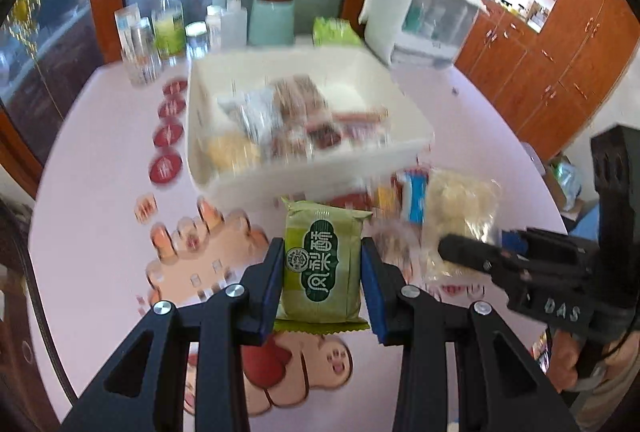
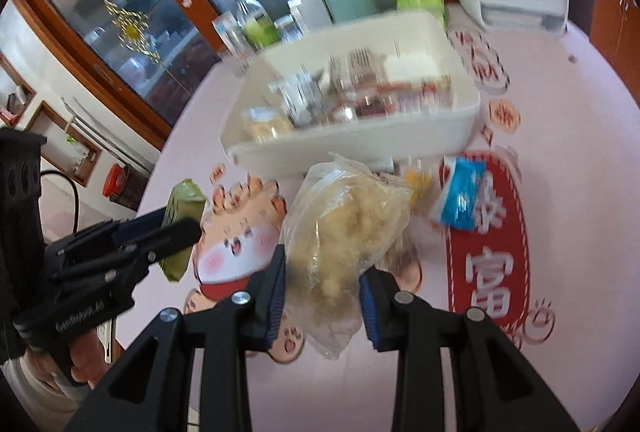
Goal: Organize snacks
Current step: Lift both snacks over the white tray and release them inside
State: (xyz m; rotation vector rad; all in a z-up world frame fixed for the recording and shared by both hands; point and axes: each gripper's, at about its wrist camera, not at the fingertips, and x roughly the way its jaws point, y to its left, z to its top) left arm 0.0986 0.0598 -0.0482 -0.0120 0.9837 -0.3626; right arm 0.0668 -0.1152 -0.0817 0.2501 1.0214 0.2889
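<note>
Your left tool (image 1: 322, 274) is clamped on a green snack packet (image 1: 322, 268), its blue pads pressing the two long sides. The packet is a flat, pillow-shaped wrapper in matte lime green with crimped zigzag ends, a darker green panel of white characters down its face and a small round seal beside it. It hangs above the pink counter (image 1: 100, 232), clear of the cartoon prints (the surface beneath is blurred).

Your right tool (image 2: 322, 290) grips a clear plastic bag (image 2: 344, 232) holding a pale yellow, crumbly, lumpy snack; the film is crinkled and bunched, and its lower corner pokes out beneath the pads.

Ahead of both sits the white bin (image 1: 404, 148), already holding a jumble of wrapped snacks too blurred to tell apart. Just in front of its near wall a blue-and-white packet (image 2: 462, 194) lies on the counter, with some small smeared wrappers beside it.
</note>
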